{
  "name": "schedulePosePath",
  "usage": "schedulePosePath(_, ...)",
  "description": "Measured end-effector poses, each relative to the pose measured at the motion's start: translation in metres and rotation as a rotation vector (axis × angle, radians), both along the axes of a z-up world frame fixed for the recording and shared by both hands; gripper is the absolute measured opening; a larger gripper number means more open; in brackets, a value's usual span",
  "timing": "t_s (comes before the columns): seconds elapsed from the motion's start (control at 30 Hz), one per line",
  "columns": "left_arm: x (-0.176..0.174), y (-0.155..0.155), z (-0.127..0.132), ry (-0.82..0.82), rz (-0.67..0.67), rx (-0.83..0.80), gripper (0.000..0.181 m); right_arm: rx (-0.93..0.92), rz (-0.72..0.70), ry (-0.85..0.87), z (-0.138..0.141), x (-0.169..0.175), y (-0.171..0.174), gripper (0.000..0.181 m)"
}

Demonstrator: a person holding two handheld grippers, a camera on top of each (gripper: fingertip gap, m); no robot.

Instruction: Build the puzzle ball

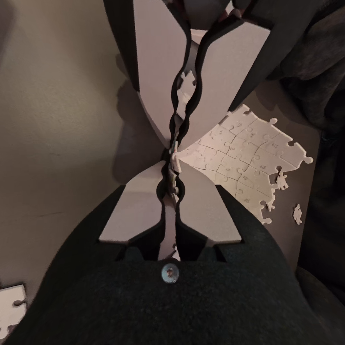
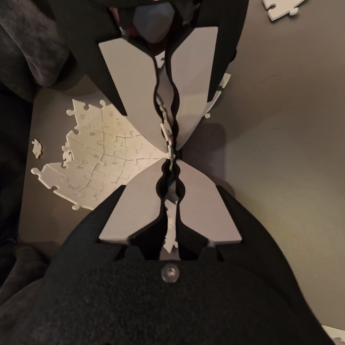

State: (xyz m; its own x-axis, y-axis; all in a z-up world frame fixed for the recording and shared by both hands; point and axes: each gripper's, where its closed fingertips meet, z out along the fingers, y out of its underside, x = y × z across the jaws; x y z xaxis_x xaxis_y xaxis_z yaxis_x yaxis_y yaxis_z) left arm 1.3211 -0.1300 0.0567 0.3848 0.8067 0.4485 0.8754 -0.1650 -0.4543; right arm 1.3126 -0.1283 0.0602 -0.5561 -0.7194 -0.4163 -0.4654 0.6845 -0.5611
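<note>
My left gripper (image 1: 170,166) and my right gripper (image 1: 174,145) meet tip to tip over the table, each shut on a puzzle piece seen edge-on. The left one's piece (image 1: 172,179) shows in the narrow gap between its grey pads. In the right wrist view the right gripper (image 2: 170,164) reaches up from below and the left gripper (image 2: 170,147) comes down from above, with a white piece edge (image 2: 165,132) between the left one's fingers. A curved white assembled puzzle section (image 1: 252,158) lies beside the tips, also in the right wrist view (image 2: 93,158). Whether the held pieces join it is hidden.
Small loose pieces (image 1: 297,214) (image 2: 36,148) lie past the section's outer edge. More white pieces sit at a far corner of the grey-brown table (image 1: 56,130), in the left view (image 1: 11,298) and the right view (image 2: 283,7). Dark fabric (image 1: 317,65) borders the table. My left and right fingertips are right by each other. The curved white assembled puzzle section (image 1: 252,158) is about 9 cm from both grippers' fingertips.
</note>
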Motion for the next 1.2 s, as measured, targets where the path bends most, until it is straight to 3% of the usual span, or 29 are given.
schedulePosePath(0.4,-0.001,-0.003,0.003,0.013,0.014,-0.021,0.009,-0.051,-0.004,0.060,0.002,0.003,-0.008,0.005)
schedulePosePath(0.47,0.000,-0.004,0.010,0.029,0.024,-0.010,0.022,-0.046,-0.009,0.053,0.001,0.003,-0.008,0.004)
schedulePosePath(0.6,0.005,-0.013,0.031,0.079,0.047,-0.017,0.023,-0.036,-0.011,0.056,0.000,0.002,-0.008,0.004)
schedulePosePath(0.8,0.019,-0.024,0.031,0.034,0.045,-0.109,0.018,-0.022,-0.012,0.068,0.000,0.002,-0.007,0.003)
schedulePosePath(1.2,0.015,-0.022,0.022,0.024,0.030,-0.146,0.005,-0.040,-0.021,0.078,0.000,0.003,-0.009,0.007)
